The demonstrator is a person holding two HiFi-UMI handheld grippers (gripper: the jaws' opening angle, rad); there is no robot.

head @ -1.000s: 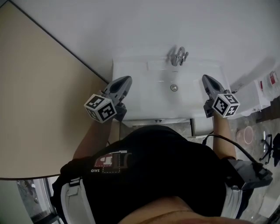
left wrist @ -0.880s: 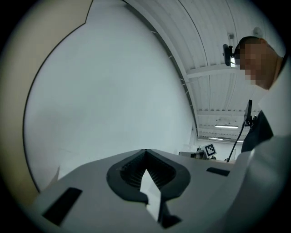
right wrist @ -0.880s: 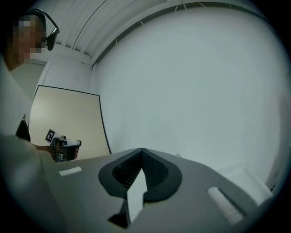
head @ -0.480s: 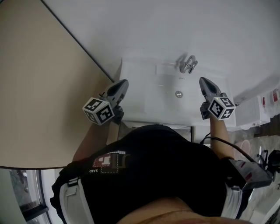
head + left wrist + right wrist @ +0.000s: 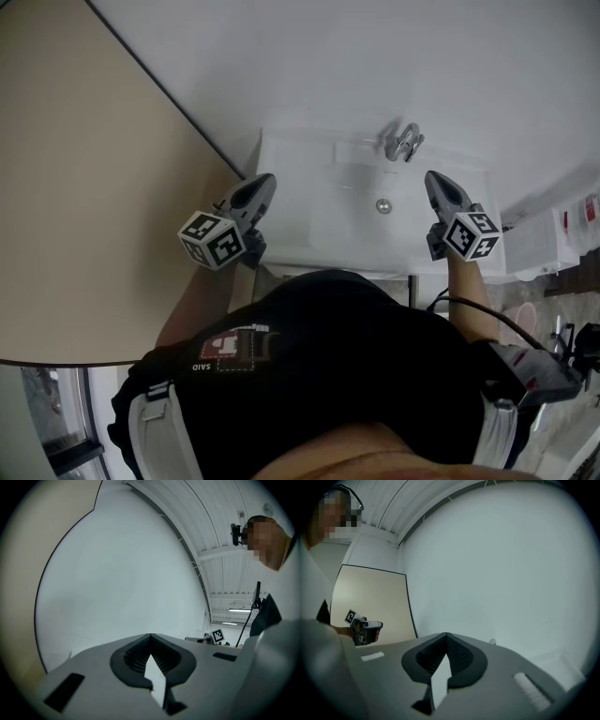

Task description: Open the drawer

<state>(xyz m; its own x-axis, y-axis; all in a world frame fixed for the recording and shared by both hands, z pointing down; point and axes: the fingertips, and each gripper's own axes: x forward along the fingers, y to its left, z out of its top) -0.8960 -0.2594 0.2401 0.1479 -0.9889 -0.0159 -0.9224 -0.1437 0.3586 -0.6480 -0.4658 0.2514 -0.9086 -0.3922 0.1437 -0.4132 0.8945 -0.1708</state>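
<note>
No drawer shows in any view; the person's body [image 5: 328,375] hides the front below the white sink [image 5: 309,216]. My left gripper [image 5: 265,179] hovers at the sink's left edge, level, jaws shut with nothing between them. The right gripper [image 5: 432,178] hangs over the sink's right side, also shut and empty. In the left gripper view the left gripper [image 5: 150,636] faces a bare white wall, its tips touching. The right gripper [image 5: 446,635] shows the same in the right gripper view.
A chrome faucet [image 5: 403,142] stands at the sink's back and a drain [image 5: 382,204] lies in the basin. A beige partition [image 5: 84,187] runs along the left. White fixtures and cables [image 5: 553,244] crowd the floor at the right.
Both grippers have shifted a little leftward relative to the sink, and the head view has swung. Over the last half second they have hardly moved. The jaws stay shut.
</note>
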